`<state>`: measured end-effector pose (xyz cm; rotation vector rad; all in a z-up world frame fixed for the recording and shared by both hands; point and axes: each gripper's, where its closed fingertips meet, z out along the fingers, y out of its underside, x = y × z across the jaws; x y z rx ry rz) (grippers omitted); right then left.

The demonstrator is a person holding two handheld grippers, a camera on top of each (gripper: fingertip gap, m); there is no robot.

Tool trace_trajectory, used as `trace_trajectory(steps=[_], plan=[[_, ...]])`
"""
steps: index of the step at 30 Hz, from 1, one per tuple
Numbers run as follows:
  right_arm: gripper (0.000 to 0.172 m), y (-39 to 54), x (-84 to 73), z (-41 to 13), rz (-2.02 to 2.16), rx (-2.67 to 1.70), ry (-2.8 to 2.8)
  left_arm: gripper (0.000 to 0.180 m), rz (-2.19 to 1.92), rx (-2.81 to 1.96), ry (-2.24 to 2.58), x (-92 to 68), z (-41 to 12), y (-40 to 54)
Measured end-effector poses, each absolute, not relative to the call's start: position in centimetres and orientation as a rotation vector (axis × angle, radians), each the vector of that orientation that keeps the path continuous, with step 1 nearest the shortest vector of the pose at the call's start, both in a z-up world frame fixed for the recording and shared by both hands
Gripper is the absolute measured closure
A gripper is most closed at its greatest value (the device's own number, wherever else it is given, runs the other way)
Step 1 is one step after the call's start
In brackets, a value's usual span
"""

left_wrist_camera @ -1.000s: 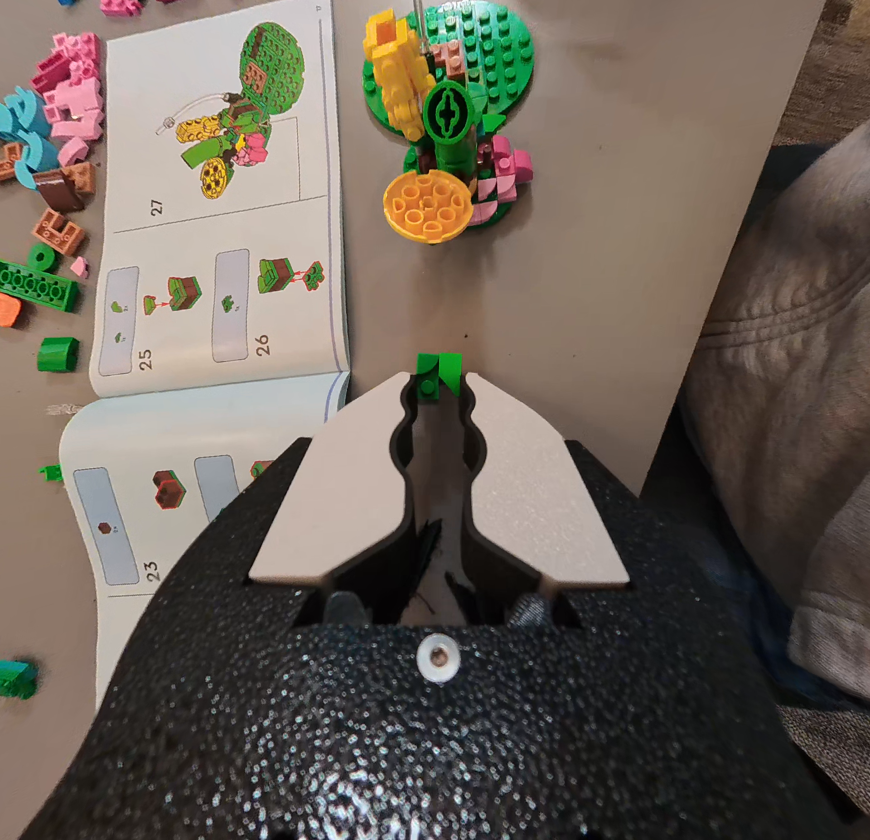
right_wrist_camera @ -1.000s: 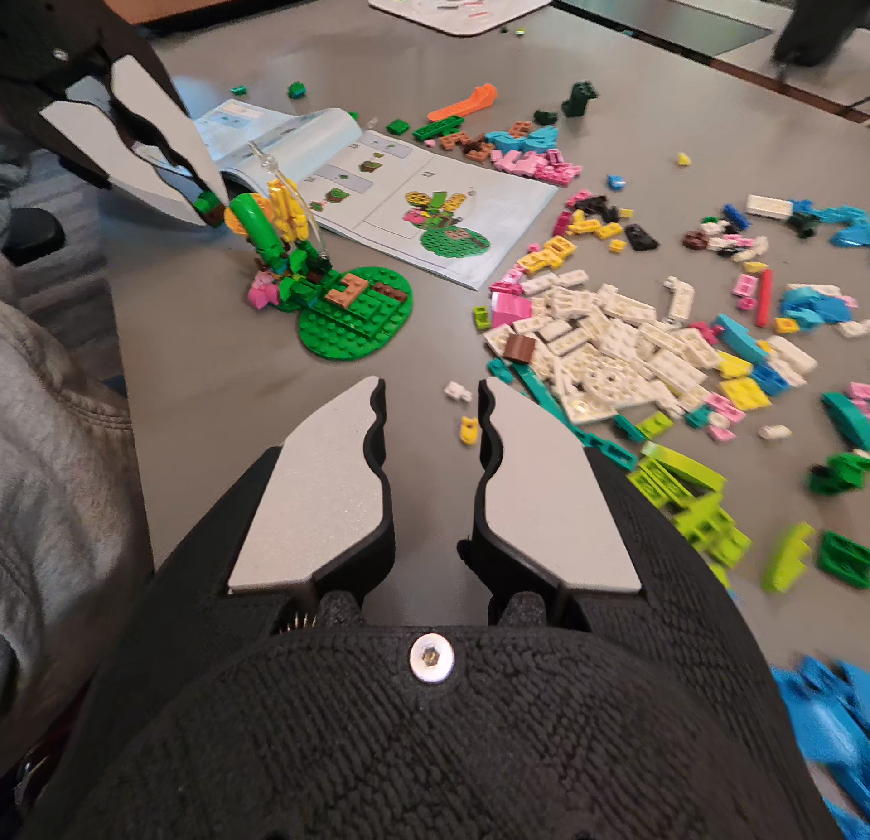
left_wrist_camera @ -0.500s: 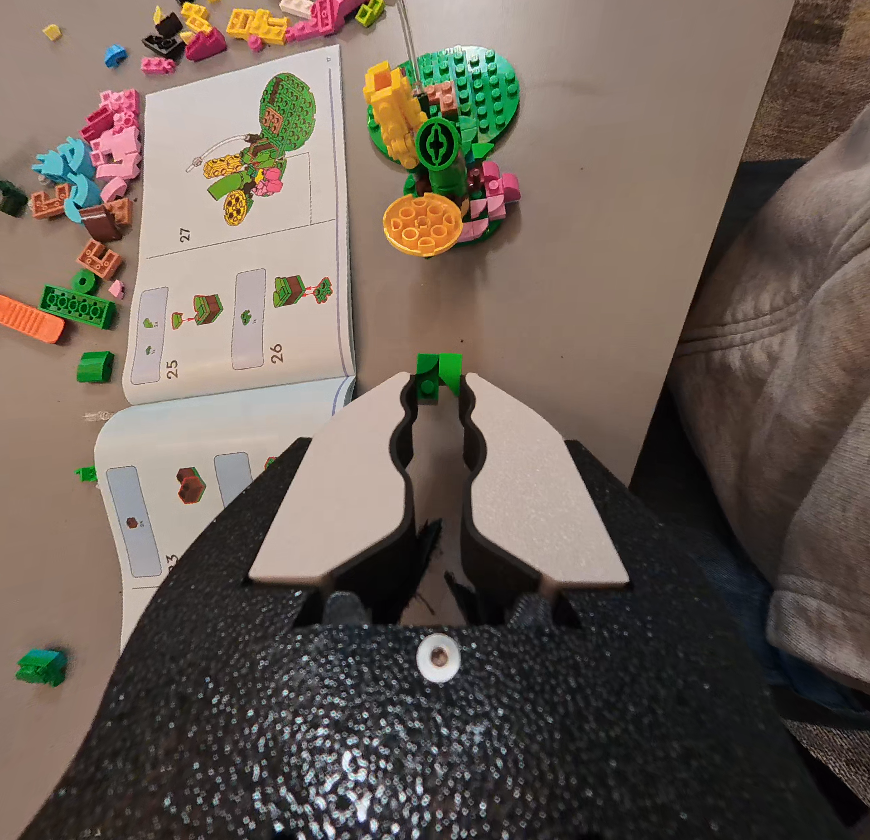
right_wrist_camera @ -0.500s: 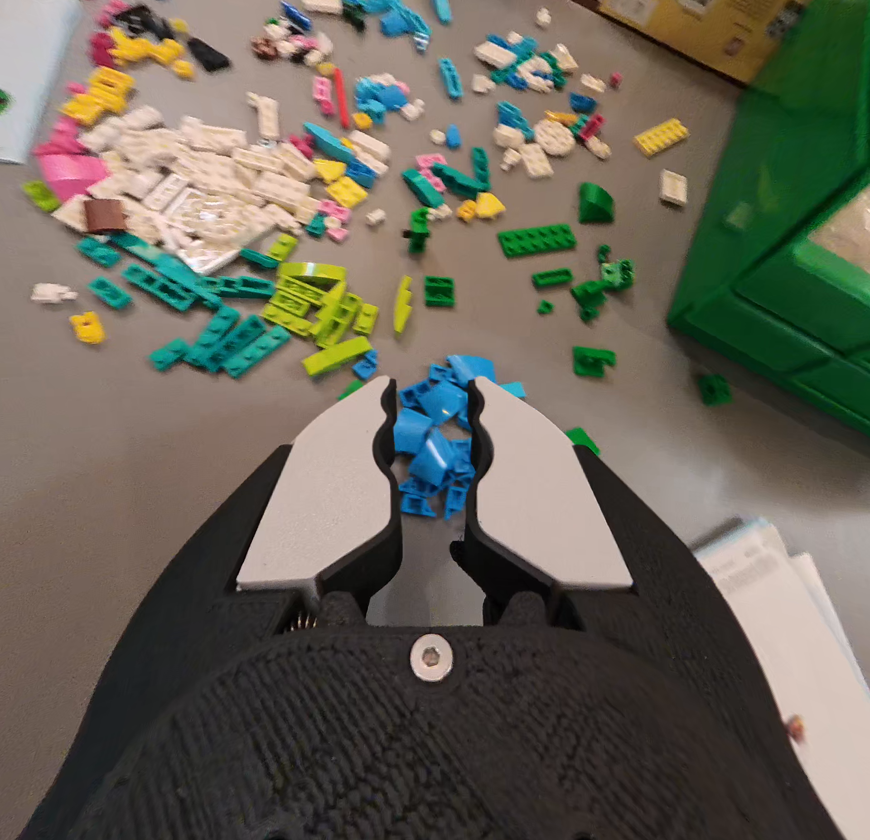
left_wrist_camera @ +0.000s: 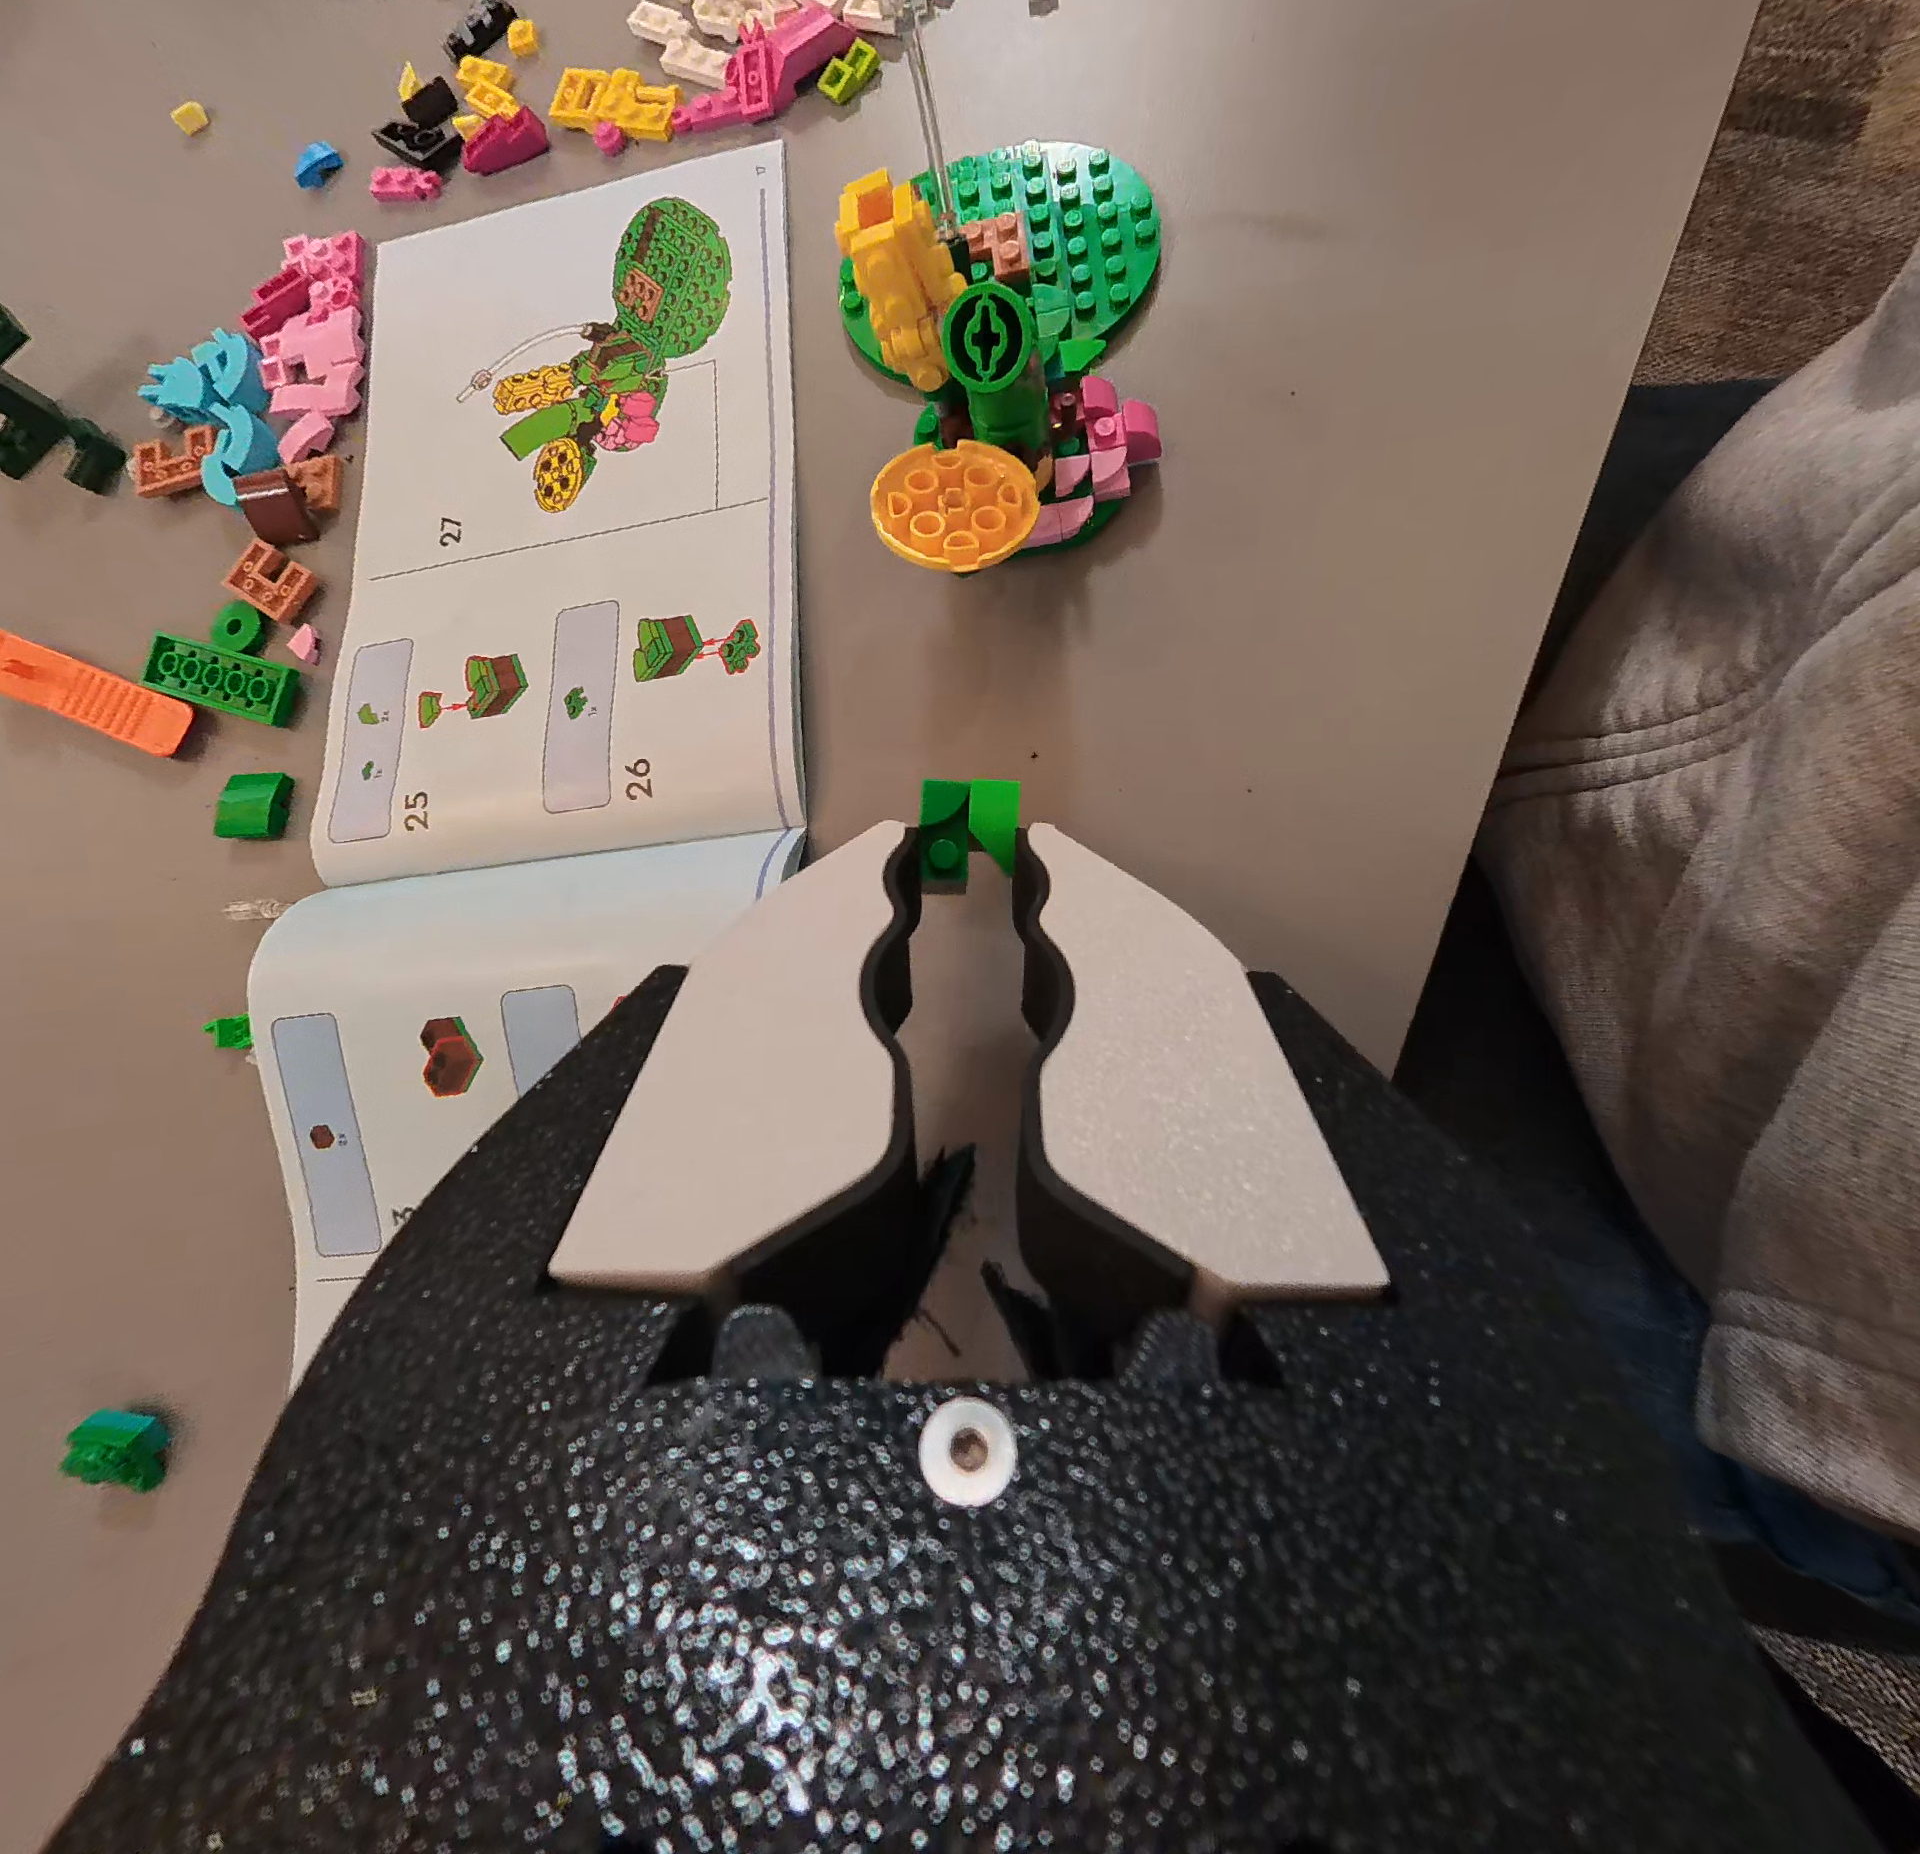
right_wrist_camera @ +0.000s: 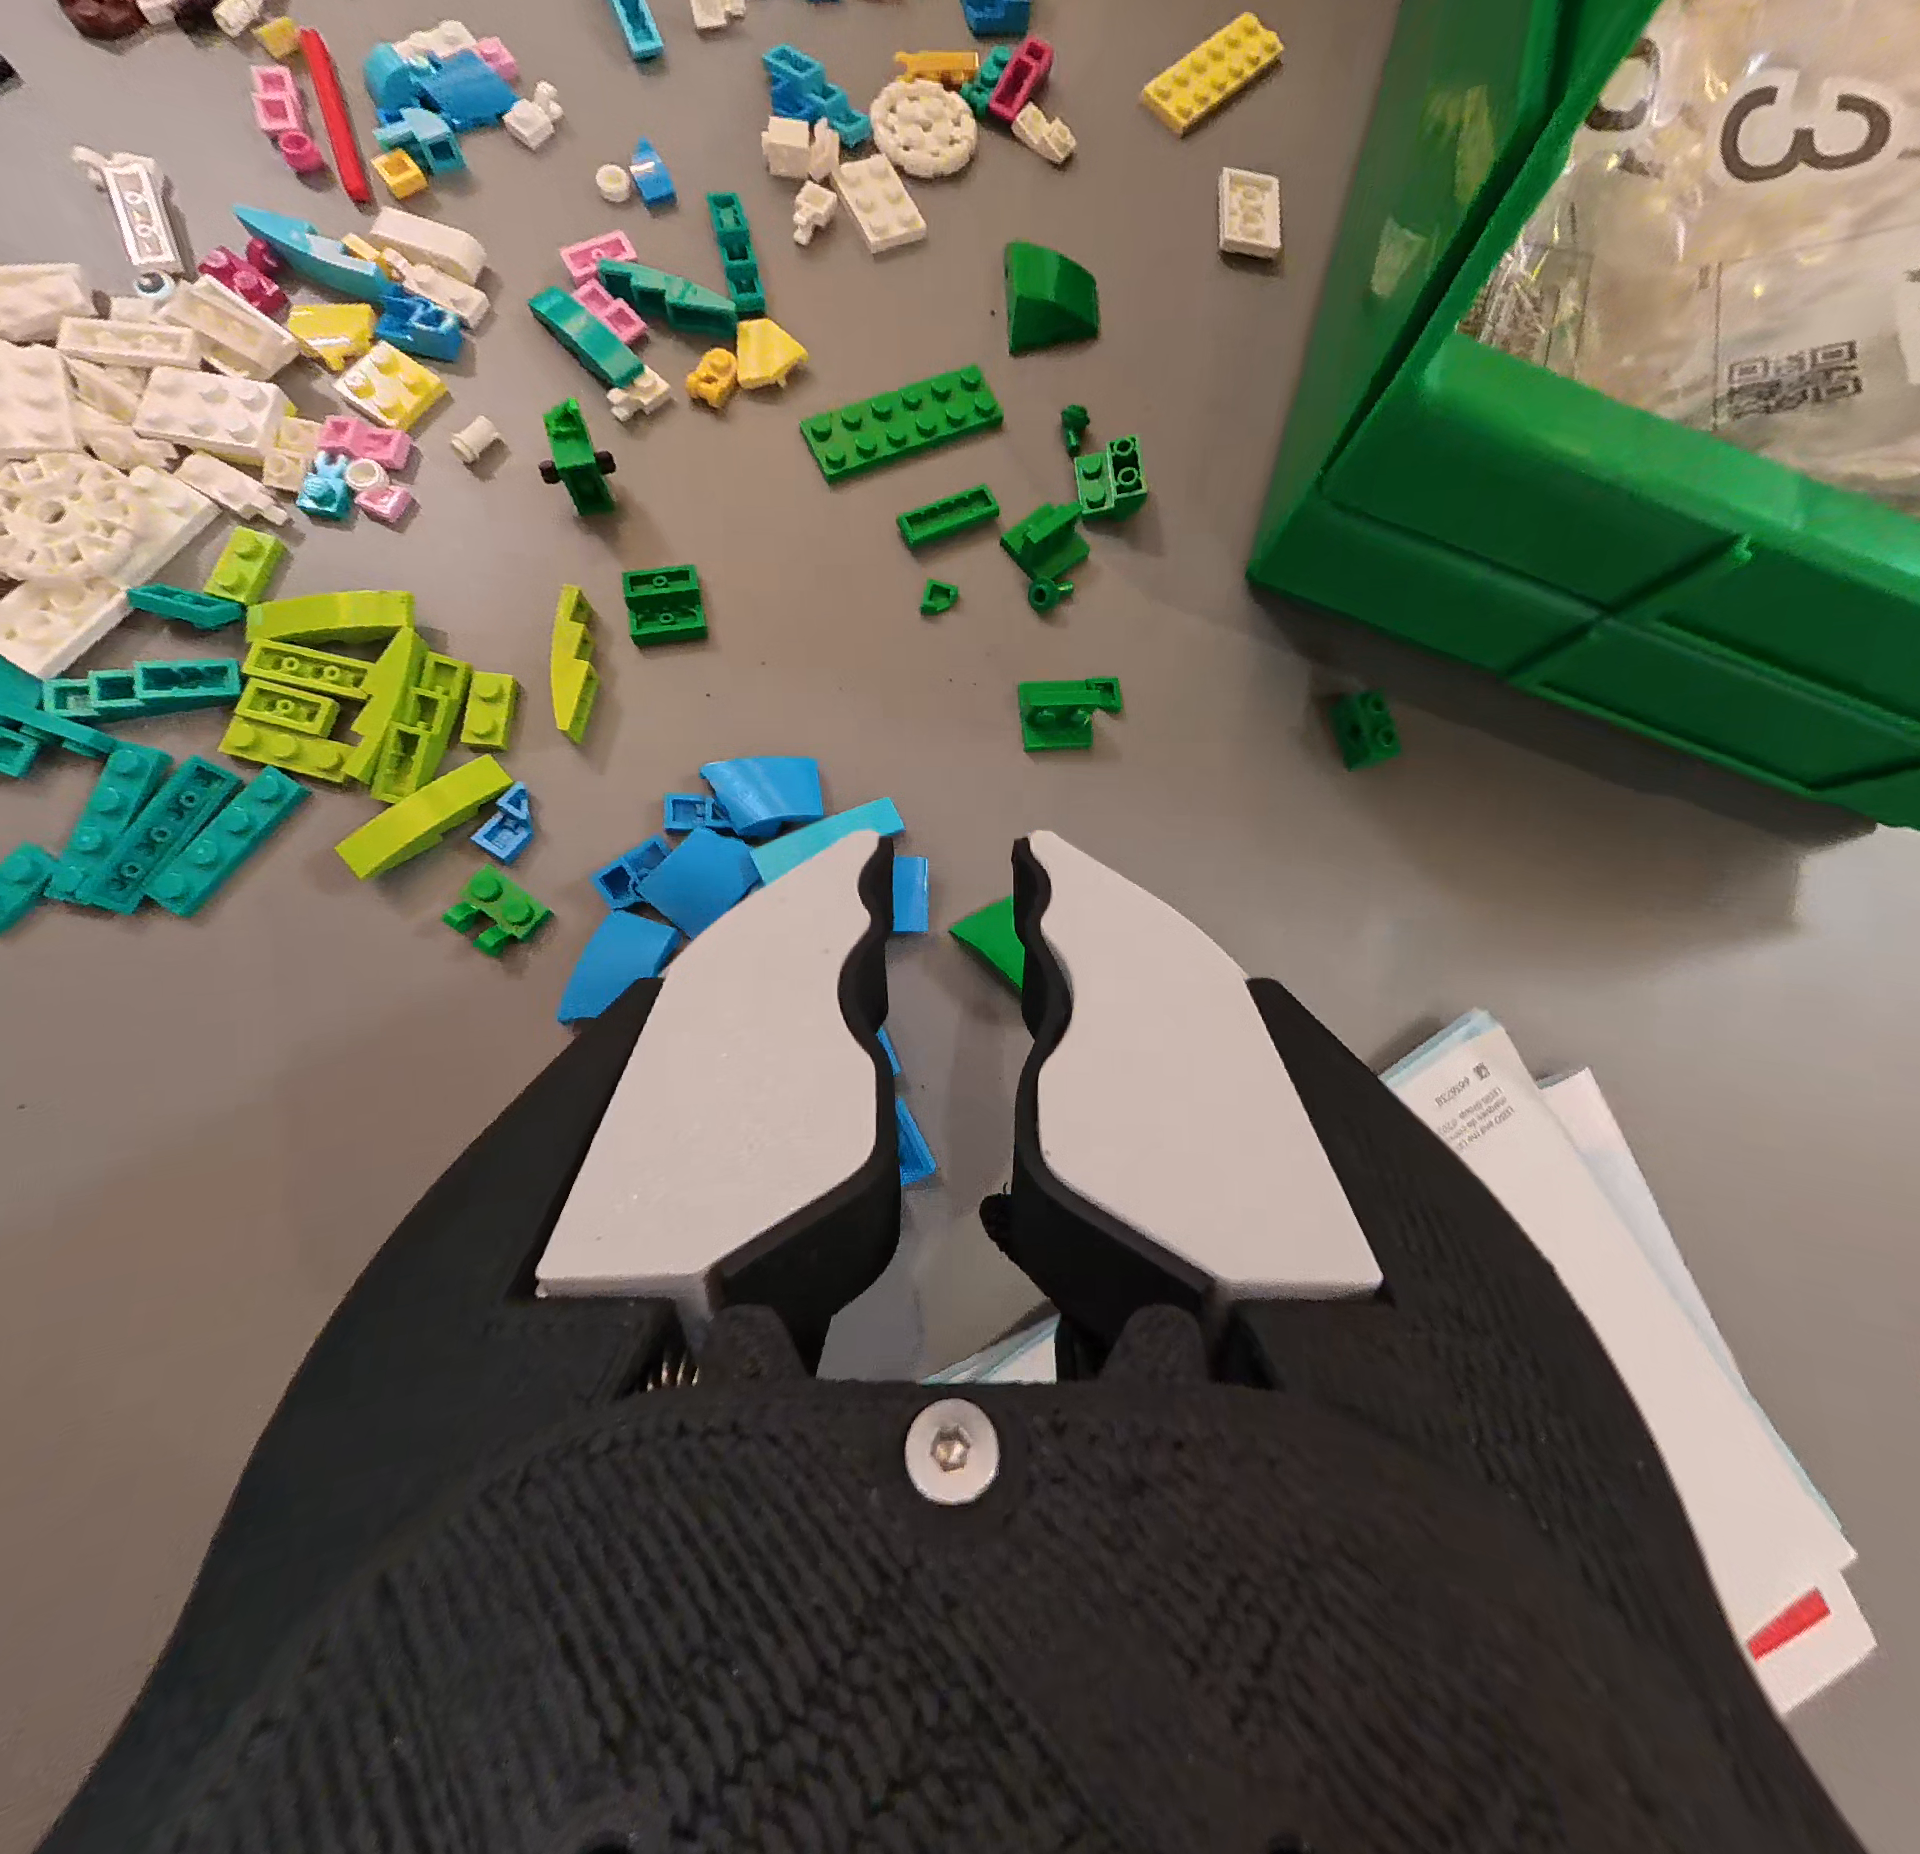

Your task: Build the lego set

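Left gripper pinching a small green brick assembly at the fingertips, both pads pressed on its sides; assembly sticking out past the tips, lower part hidden between the pads, exact piece shapes hard to make out. Held over bare grey table, just right of the open instruction booklet; booklet's near page partly covered by the gripper body. Beyond the booklet's right edge, a partly built model on a round green baseplate, with a yellow round plate at its near side, pink pieces to the right and a clear rod rising from it, top of rod lost among loose bricks. Left of the booklet, an orange brick separator, cut off by the frame edge. Grey fabric past the table edge, wearer not visible. Right gripper spread, nothing between the pads, hovering over the table at the edge of a pile of blue curved pieces; left finger covering part of that pile. Green wedge piece on the table, half hidden behind the right finger; contact with it not determinable. Green plastic bin far right of the blue pile, cut off, clear bags inside. Papers partly under the gripper body.
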<state>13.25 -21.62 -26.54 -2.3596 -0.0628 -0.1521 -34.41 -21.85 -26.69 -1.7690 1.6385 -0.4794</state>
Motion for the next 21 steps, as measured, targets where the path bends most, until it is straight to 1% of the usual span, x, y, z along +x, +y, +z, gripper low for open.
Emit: trace_trajectory(steps=[9,16,21], plan=[[0.154,-22.6,12.6,-25.8,-0.083,-2.330,-0.106,0.164,-0.525,-1.760,1.622,-34.2,-26.5,-22.0],[0.158,-23.5,13.1,-25.6,-0.013,-2.318,-0.035,0.164,-0.504,-1.778,1.630,-34.3,-27.2,-21.9],[0.158,-23.8,6.9,-26.1,0.206,-2.324,-0.412,0.164,-0.508,-1.784,1.626,-34.3,-27.2,-21.8]])
